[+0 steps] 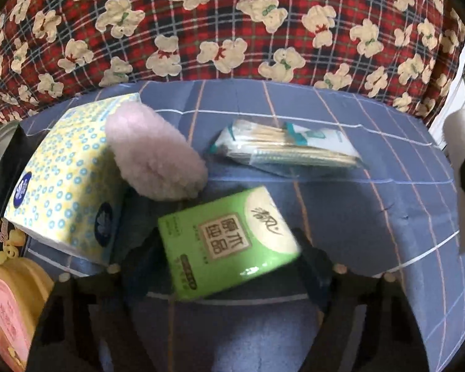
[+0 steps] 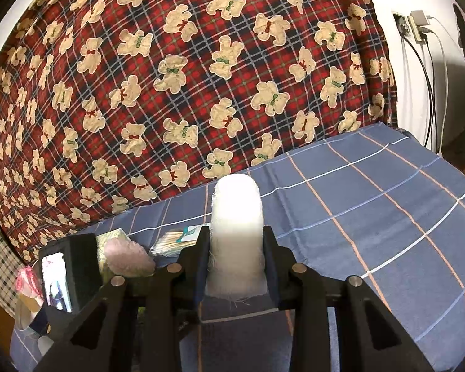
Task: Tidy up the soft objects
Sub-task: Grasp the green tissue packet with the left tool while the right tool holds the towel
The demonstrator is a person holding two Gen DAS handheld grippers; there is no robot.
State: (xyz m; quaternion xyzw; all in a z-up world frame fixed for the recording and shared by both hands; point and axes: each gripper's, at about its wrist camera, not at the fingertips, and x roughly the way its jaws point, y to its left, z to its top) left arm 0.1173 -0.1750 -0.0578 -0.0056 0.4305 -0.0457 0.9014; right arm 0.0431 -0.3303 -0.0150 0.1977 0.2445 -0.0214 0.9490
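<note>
Left tool (image 1: 229, 245) angled down, pads against green tissue pack (image 1: 229, 241); right tool (image 2: 235, 257) near level, clamping white roll (image 2: 235, 235).

The green tissue pack (image 1: 229, 241) has shiny, smooth plastic wrap. The pink puff (image 1: 153, 158) is soft and fuzzy. The cotton swabs (image 1: 282, 148) have wooden sticks in a clear, shiny bag. The white roll (image 2: 236, 232) is rough, frayed cloth. The blue checked sheet (image 2: 372, 201) is matt cloth.

Two close wrist views, shared bedspread (image 1: 341, 204)
</note>
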